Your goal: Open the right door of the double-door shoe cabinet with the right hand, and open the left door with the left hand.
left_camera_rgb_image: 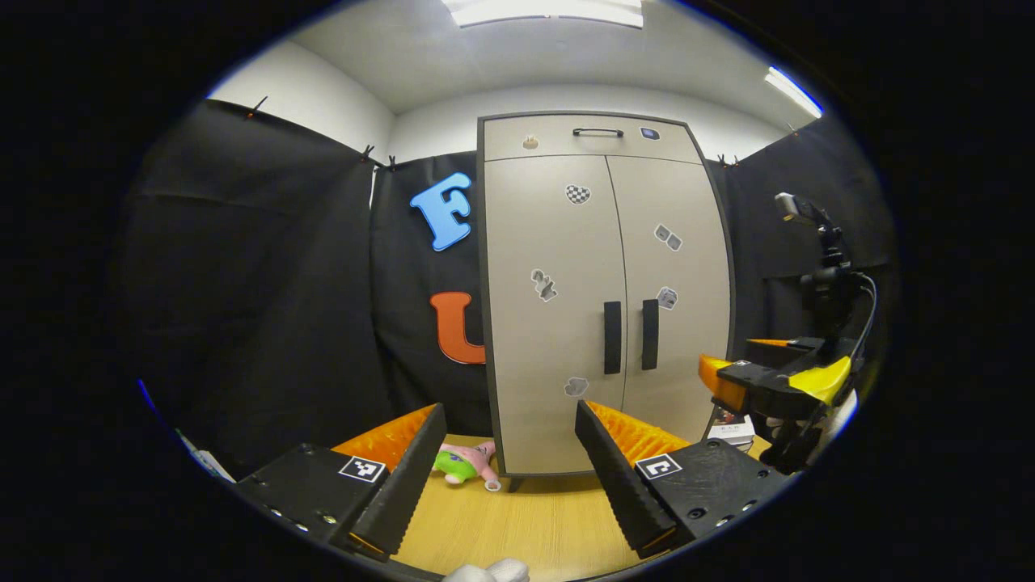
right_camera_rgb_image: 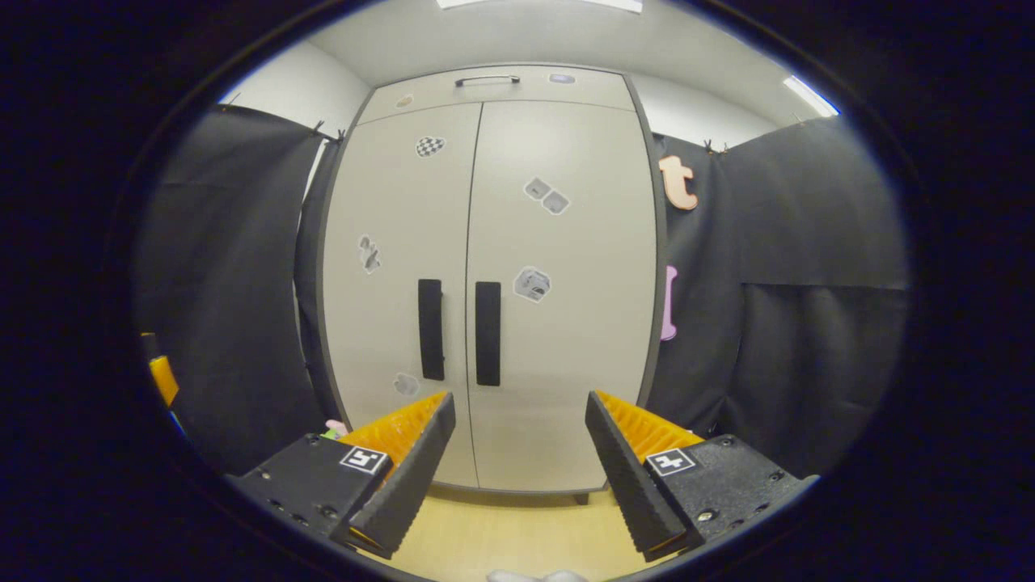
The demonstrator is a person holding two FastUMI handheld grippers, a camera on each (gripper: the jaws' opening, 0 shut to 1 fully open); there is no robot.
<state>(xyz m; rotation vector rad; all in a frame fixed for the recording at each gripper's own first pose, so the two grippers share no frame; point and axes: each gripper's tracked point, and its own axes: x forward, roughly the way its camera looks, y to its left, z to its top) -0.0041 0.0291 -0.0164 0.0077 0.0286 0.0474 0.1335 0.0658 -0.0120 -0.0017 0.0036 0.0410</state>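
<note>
1. In the left gripper view we see the shoe cabinet standing upright on a wooden floor, against the black booth wall, with both doors flush and closed.
2. The left door and the right door meet at the cabinet's centre seam; the left handle and the right handle are dark vertical bars just beside that seam, one on each side.
3. Above the doors runs a drawer front with a dark pull. Small stickers dot both doors.
4. The left gripper stands wide apart, gripping nothing, well short of the cabinet.
5. A pink and green plush toy lies on the floor at the cabinet's lower left corner.
6. To the right of the cabinet we see the right gripper nearer to it, also touching nothing.
7. In the right gripper view the right gripper is spread wide, empty, facing the cabinet just below the two handles.
</note>
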